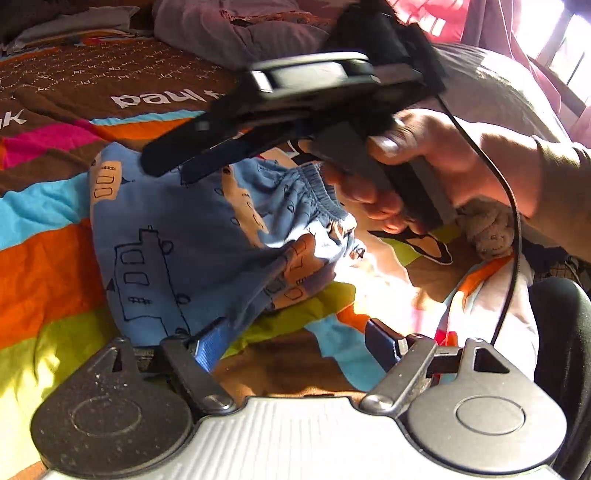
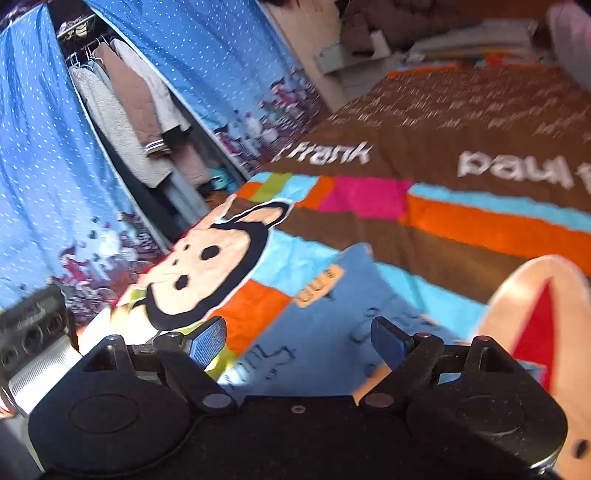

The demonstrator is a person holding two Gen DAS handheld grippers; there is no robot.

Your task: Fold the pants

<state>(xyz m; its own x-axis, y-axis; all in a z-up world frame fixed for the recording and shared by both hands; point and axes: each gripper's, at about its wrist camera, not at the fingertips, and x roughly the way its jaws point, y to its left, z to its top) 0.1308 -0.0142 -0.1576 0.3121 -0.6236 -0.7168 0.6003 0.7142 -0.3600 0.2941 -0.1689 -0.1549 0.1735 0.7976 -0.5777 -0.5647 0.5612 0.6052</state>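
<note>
The pants (image 1: 177, 236) are small, blue, printed with drawn buildings and beige patches, and lie bunched on the colourful bedspread, elastic waistband (image 1: 317, 188) toward the right. My left gripper (image 1: 299, 343) is open, its left blue pad (image 1: 210, 347) touching the pants' near edge. In the left wrist view the right gripper (image 1: 173, 162), held in a hand (image 1: 443, 166), hovers above the pants' far side. In the right wrist view the right gripper (image 2: 299, 339) is open and empty just above the blue pants (image 2: 332, 317).
The striped bedspread (image 1: 48, 266) with a monkey face (image 2: 207, 258) covers the bed. A pile of clothes (image 1: 240, 26) lies at the far side. A blue dotted wardrobe curtain (image 2: 33, 166) with hanging clothes stands beyond the bed's edge. A cable (image 1: 513, 229) hangs from the right gripper.
</note>
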